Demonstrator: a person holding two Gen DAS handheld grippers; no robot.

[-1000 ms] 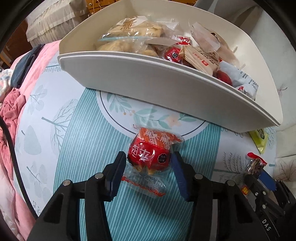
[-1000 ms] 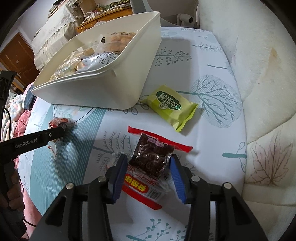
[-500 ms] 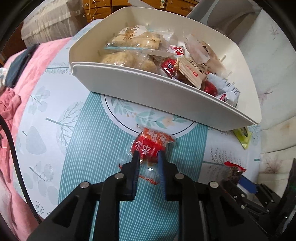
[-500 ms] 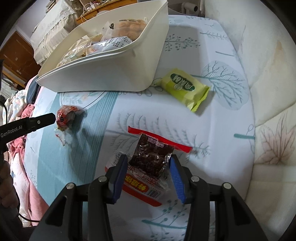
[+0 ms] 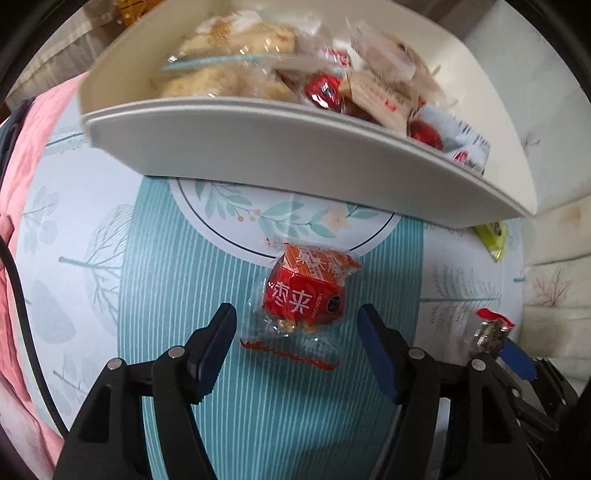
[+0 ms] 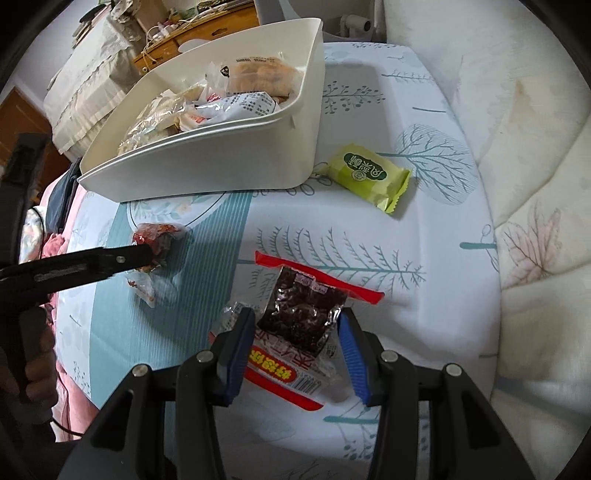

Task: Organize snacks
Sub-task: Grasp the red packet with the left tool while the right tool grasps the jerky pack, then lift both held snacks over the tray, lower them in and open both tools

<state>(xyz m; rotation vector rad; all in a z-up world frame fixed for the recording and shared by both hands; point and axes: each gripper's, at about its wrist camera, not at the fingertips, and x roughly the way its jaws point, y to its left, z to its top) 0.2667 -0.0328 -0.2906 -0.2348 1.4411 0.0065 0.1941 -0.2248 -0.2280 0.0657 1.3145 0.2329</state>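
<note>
A red snack packet (image 5: 308, 293) lies on the teal-striped tablecloth in front of the white bin (image 5: 295, 162), which holds several snacks. My left gripper (image 5: 297, 332) is open, its jaws on either side of the packet's near end, not touching it. The packet also shows in the right wrist view (image 6: 155, 240). My right gripper (image 6: 295, 332) is open around a dark snack packet with red ends (image 6: 301, 317) lying on the cloth. A green snack packet (image 6: 369, 177) lies right of the bin (image 6: 221, 162).
The tablecloth (image 6: 424, 258) covers a surface with a cream cushioned seat (image 6: 535, 184) to the right. Pink bedding (image 5: 22, 155) lies left. Wooden furniture (image 6: 184, 33) stands behind the bin.
My left gripper was closed on the red packet half a second ago and has opened wide, with the packet on the cloth. The right gripper stays open around the dark packet.
</note>
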